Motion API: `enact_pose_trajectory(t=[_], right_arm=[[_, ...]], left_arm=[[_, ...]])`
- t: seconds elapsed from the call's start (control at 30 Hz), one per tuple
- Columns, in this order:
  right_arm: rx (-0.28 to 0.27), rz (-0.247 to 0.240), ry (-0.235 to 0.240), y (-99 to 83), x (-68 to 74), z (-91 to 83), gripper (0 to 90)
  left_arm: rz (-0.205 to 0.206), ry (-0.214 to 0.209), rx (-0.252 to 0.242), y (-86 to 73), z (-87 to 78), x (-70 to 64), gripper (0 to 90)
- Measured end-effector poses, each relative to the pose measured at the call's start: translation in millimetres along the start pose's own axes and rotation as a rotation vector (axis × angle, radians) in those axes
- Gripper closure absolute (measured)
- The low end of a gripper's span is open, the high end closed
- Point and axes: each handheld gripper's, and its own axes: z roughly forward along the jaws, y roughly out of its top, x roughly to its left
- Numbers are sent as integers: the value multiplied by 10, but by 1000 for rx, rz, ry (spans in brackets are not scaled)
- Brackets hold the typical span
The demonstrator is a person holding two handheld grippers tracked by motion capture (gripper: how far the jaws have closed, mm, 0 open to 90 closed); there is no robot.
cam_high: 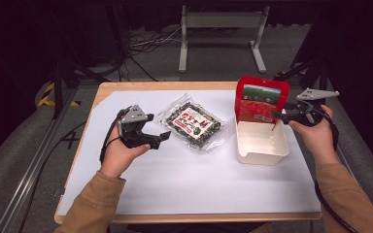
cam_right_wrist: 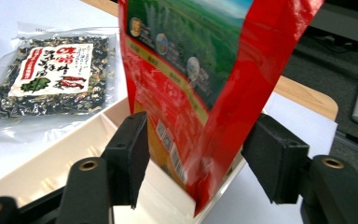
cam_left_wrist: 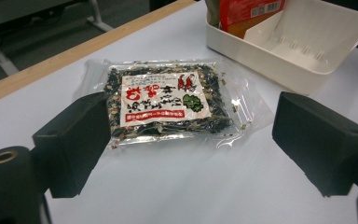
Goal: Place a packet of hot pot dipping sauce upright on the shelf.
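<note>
The red pouch [cam_high: 262, 100] stands upright at the far end of the white tray [cam_high: 262, 154] on the counter [cam_high: 184, 182], its edge between the parted jaws of the right hand-held gripper [cam_high: 278, 115], which do not pinch it. That hand reaches in level from the tray's right side, while the left hand-held gripper [cam_high: 159, 139] rests low on the paper, jaws wide apart, aimed at the clear seaweed packet [cam_high: 193, 123] just ahead. The pouch shows a green field picture and a barcode; the packet's white label carries red and black Japanese characters, too small to read
</note>
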Motion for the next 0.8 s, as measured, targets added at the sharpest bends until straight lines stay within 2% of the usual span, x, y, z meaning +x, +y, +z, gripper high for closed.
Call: enact_pose_trajectory(t=[0.17,0.27,0.33,0.4,0.53,0.7,0.8], right_arm=[[4,-15,-26,1,110,-134,364],[-10,-4,-48,0,168,-222,355],[-13,-3,-72,-4,208,-282,351],[-16,-6,-71,-9,235,-306,351],[-53,4,-31,-40,354,-375,351],[-94,25,16,-89,465,-420,367],[-83,21,26,-113,546,-451,384]], left_arm=[[-6,0,8,-4,7,27,75],[-27,2,17,-8,2,55,49],[-28,3,19,-13,-5,63,35],[-23,-5,20,-22,-10,77,31],[-16,1,31,-37,-22,110,51],[-26,8,52,-50,-45,128,104],[-29,13,60,-53,-55,152,124]])
